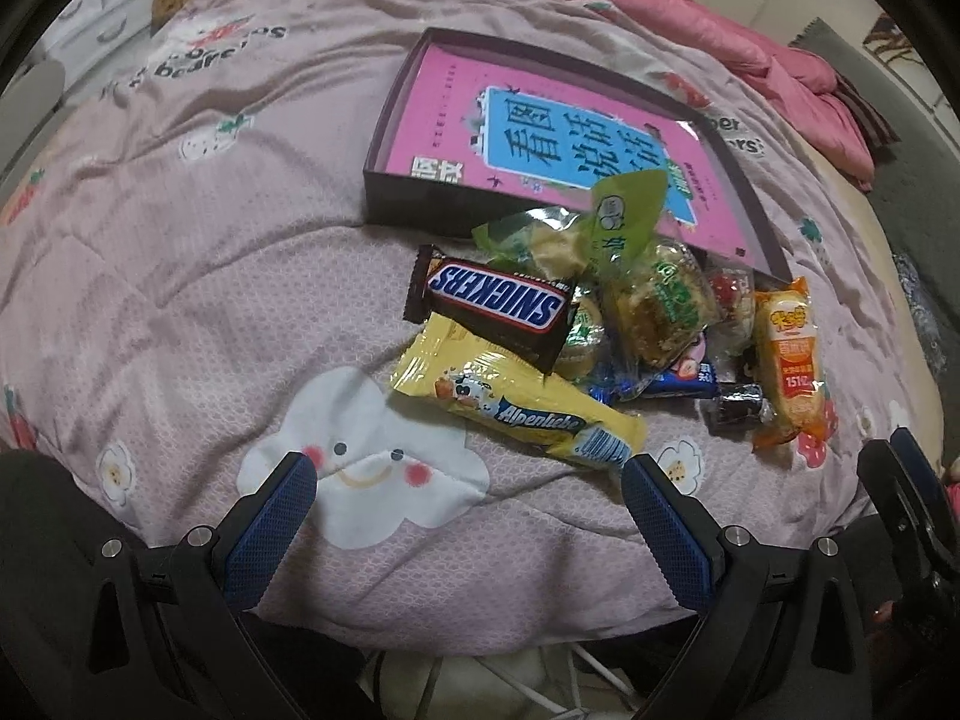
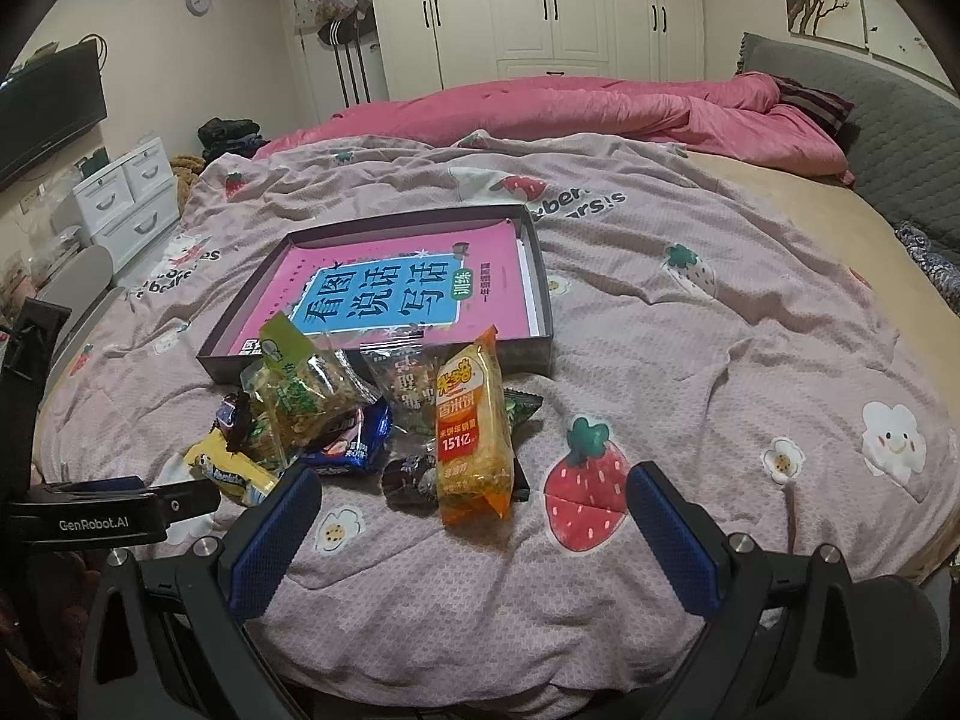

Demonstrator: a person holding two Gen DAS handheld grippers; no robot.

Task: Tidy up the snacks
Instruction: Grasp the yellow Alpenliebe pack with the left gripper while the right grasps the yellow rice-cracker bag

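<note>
**Snack pile at box edge — both grippers open and empty**

Nearest each lens, blue-padded fingers stand wide apart: the left gripper (image 1: 471,492) and right gripper (image 2: 474,504) both hover open above the pink quilt (image 1: 180,312), holding nothing.

Just beyond lies the snack pile. Left wrist view shows the yellow Alpenliebe pack (image 1: 522,402) closest, with the Snickers bar (image 1: 498,306) resting across its far end; a blue wrapper (image 1: 672,381) and green-printed pastry bags (image 1: 654,300) sit behind. Right wrist view shows these mostly hidden, and instead puts the orange rice-cracker pack (image 2: 474,432) foremost, a small dark wrapped candy (image 2: 411,480) touching its left side.

Behind the pile, touching it, sits the shallow dark box (image 2: 252,306) containing a pink book (image 2: 384,294) — no snacks visibly inside.

Only the right wrist view shows white wardrobes (image 2: 552,6) and a wall clock (image 2: 198,0).
</note>
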